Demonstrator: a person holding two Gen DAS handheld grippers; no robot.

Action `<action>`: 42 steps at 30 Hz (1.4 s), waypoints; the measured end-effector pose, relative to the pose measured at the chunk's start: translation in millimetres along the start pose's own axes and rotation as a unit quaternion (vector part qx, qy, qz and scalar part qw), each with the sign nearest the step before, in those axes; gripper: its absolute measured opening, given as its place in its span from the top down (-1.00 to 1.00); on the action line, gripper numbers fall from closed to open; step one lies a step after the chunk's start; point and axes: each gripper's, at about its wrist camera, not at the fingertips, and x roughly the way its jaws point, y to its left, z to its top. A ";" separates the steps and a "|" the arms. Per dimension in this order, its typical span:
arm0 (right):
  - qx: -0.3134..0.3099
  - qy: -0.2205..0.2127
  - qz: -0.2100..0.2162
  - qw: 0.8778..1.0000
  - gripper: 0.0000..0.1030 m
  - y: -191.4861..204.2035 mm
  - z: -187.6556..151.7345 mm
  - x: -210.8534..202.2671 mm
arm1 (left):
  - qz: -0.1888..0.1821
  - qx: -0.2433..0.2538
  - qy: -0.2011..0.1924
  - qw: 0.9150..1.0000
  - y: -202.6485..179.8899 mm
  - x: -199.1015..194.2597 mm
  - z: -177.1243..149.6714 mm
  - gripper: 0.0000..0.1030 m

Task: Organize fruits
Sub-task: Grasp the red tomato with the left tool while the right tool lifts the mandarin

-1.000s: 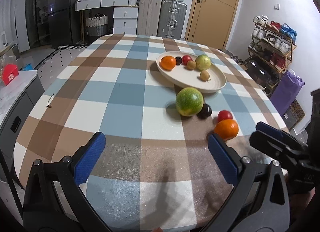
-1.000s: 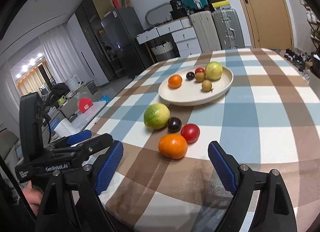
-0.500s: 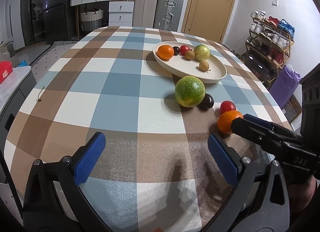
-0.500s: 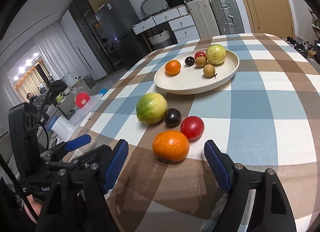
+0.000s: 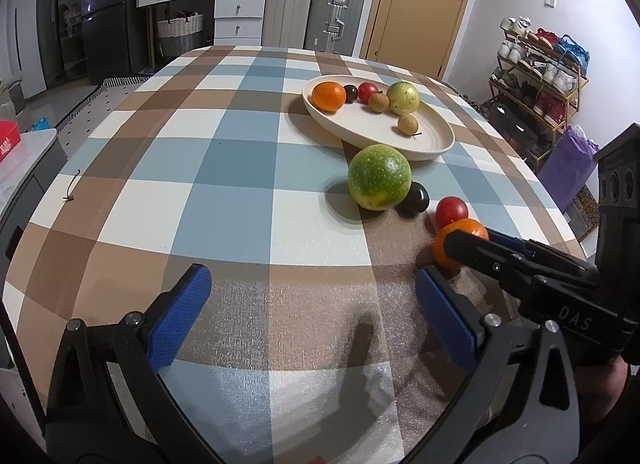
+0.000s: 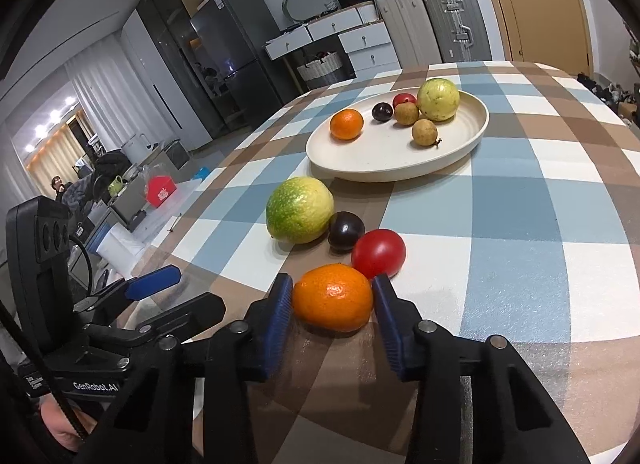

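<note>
Right tool (image 6: 332,304) clenches the orange (image 6: 332,297) just beside the red tomato (image 6: 378,253); left tool (image 5: 312,308) gapes released.

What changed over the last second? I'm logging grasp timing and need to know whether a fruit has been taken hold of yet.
The right gripper moved forward to the orange on the table and narrowed until its pads sit against both sides; the orange rests on the cloth, not lifted. The left gripper stayed open and holds nothing. The green fruit, dark plum, red fruit and the plate with its fruits kept their places.
</note>
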 end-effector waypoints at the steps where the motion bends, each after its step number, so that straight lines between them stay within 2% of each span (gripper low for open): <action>1: -0.004 -0.001 -0.001 1.000 0.20 1.0 -0.3 0.0 | 0.001 0.000 0.001 1.000 -0.3 0.6 0.0 -0.97; 13: 0.009 -0.030 0.027 0.999 0.22 -6.0 -2.9 -18.0 | 0.001 0.004 0.011 1.000 -6.9 1.8 0.2 -0.97; 29: 0.035 -0.108 0.009 0.994 0.22 -52.2 7.1 -89.8 | -0.083 0.036 0.048 0.995 -78.4 28.3 16.5 -0.97; 36: 0.048 -0.115 0.010 0.992 0.22 -71.0 3.3 -102.5 | -0.090 0.012 0.072 0.993 -102.0 50.6 28.5 -0.97; 40: 0.056 -0.119 0.015 0.991 0.22 -79.7 2.0 -105.2 | -0.085 -0.005 0.084 0.993 -105.4 62.8 34.4 -0.88; 42: 0.061 -0.120 0.019 0.991 0.22 -83.8 0.4 -106.4 | -0.093 -0.013 0.087 0.992 -105.4 68.2 37.6 -0.74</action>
